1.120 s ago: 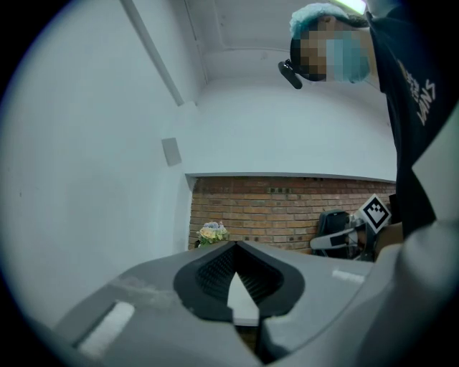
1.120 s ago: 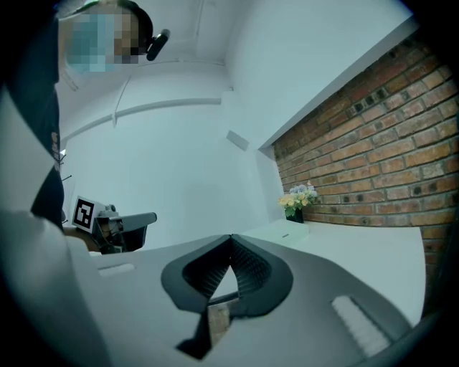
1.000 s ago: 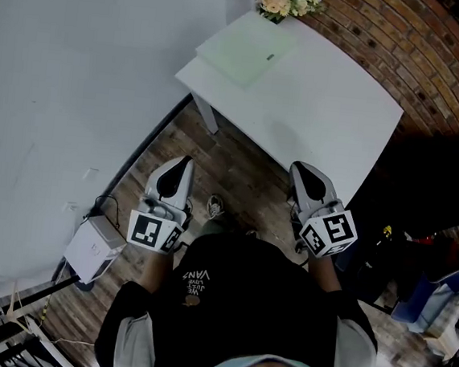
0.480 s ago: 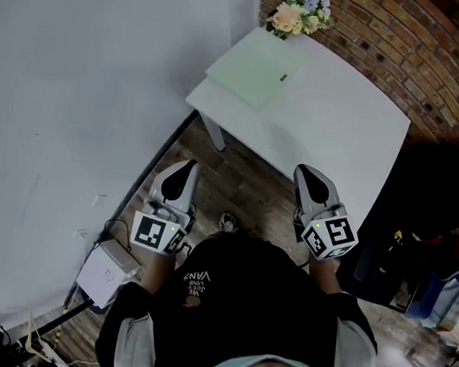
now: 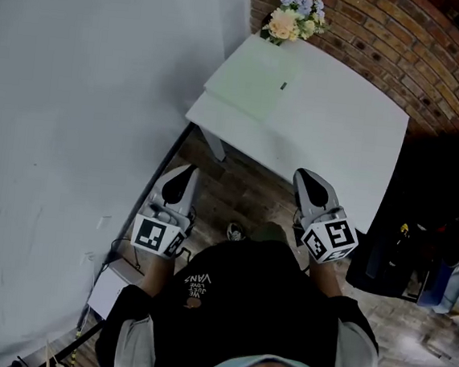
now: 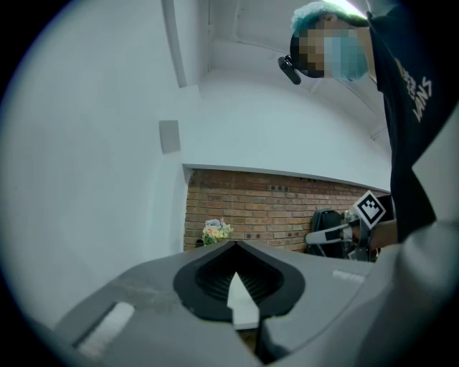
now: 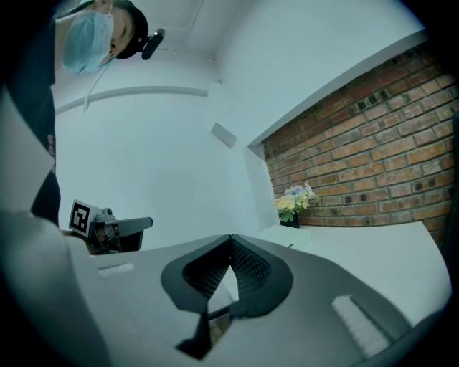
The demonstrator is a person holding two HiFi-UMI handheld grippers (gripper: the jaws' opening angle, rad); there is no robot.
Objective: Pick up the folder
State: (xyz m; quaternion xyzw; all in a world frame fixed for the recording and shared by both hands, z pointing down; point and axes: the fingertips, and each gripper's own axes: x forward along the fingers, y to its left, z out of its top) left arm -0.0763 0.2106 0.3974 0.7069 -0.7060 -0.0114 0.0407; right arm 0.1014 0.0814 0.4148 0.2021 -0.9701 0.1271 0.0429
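both grippers shut & empty, folder flat on table's far left corner

head view: l gripper (image 5: 184, 169) & r gripper (image 5: 305, 175) are held out in front of the person's black shirt (image 5: 242, 301), side by side, well apart, both aimed toward the white table (image 5: 338, 141). l gripper is over the wood floor (image 5: 237, 191), short of the table. r gripper's tip shows at the table's near edge. each gripper view shows its 2 jaws closed tip to tip w/ nothing between them, only table & floor seen past the tips.

the folder (image 5: 251, 82) is pale green & lies flat on the tabletop at the far left corner, on the side next to the white wall (image 5: 77, 83). it has 1 small dark mark near its right edge. neither gripper touches it; both are well apart from it. a bunch of flowers (image 5: 294, 19) stands just beyond the folder at the back corner, against the brick wall (image 5: 404, 50). rest of the tabletop is bare.

a dark bag or chair (image 5: 428, 214) sits right of the table; can't tell which. a white box (image 5: 110, 292) is on the floor by the wall, left of the person.
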